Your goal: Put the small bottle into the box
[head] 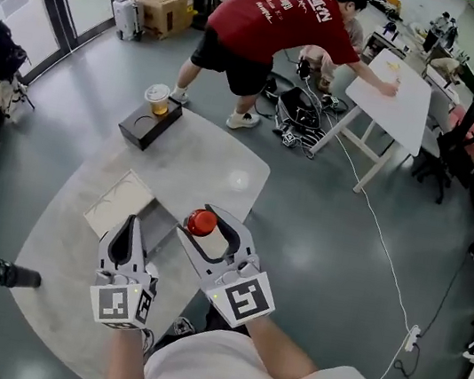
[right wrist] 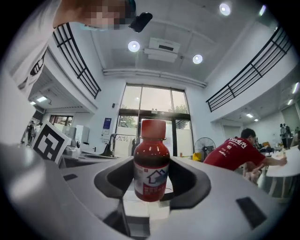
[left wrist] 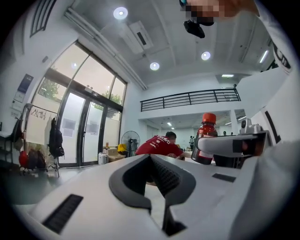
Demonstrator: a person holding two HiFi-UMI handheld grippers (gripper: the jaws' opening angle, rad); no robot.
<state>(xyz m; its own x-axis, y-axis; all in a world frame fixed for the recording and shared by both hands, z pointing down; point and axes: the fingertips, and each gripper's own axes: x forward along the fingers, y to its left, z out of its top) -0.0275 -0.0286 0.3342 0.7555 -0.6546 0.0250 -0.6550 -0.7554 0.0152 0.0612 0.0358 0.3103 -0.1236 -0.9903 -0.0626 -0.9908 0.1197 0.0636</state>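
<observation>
Here, in the right gripper view, we see the jaws of the right gripper (right wrist: 151, 183) closed on the small bottle (right wrist: 151, 161), one on each side of its labelled body. The bottle stands upright, its red cap above the jaws and dark red liquid showing through the glass. In the head view this gripper holds the bottle at the centre of the frame, above the grey round table (head: 209, 166) and just right of the box (head: 120, 201). The box lies open on the tabletop with a pale tan flap facing up. The left gripper (head: 128, 231) sits below and left of centre, near the box's lower edge; in its own view we see its jaws brought together with nothing between them. Farther out, a black block (head: 144, 124) with a cup (head: 157, 98) of drink on it stands at the table's upper left edge. A dark cylinder (head: 17, 275) lies at its lower left. At the top of the frame a person in a red shirt (head: 284, 16) leans over a white table (head: 401, 99).
</observation>
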